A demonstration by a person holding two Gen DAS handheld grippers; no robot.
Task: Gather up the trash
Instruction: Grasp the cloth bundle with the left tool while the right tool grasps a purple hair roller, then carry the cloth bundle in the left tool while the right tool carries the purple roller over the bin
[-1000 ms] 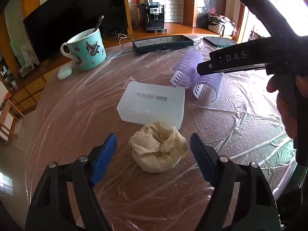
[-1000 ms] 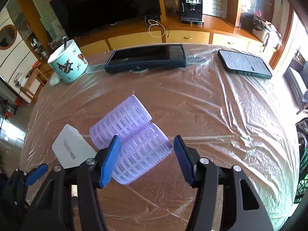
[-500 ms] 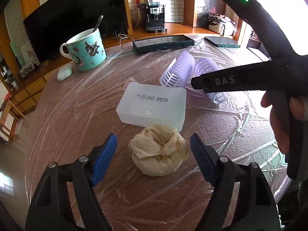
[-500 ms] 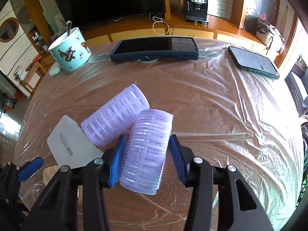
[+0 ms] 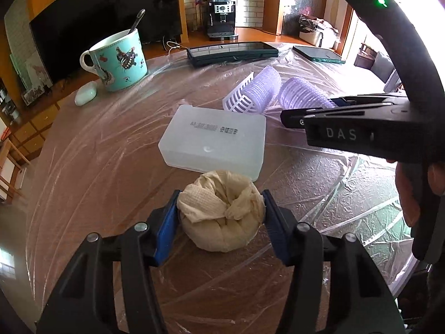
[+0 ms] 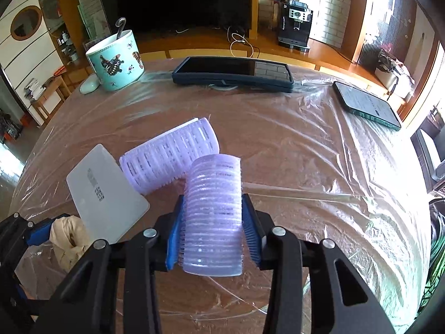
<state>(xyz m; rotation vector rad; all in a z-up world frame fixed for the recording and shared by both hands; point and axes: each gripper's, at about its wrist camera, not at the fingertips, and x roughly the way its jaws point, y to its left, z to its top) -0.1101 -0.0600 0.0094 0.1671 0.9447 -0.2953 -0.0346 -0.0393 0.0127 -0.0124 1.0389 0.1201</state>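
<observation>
A crumpled beige tissue wad [image 5: 221,222] lies on the plastic-covered table, just in front of a frosted plastic box [image 5: 214,139]. My left gripper [image 5: 221,203] is closing, and its blue pads press the wad from both sides. Two purple hair rollers lie beyond the box. My right gripper [image 6: 213,203] is also closing, with its pads against one roller [image 6: 214,222], which points away from the camera. The second roller [image 6: 169,158] lies loose on its side, touching the first. In the left wrist view the right gripper [image 5: 289,117] comes in from the right.
A turquoise mug [image 5: 119,58] with a spoon and a small pale green case [image 5: 85,96] stand at the back left. A dark tablet [image 6: 233,73] and a phone [image 6: 367,107] lie along the far edge. Wrinkled clear film [image 6: 319,167] covers the round table.
My left gripper's jaws came together onto the tissue wad. My right gripper closed further on its roller, which turned lengthwise between the pads, and sank a little.
</observation>
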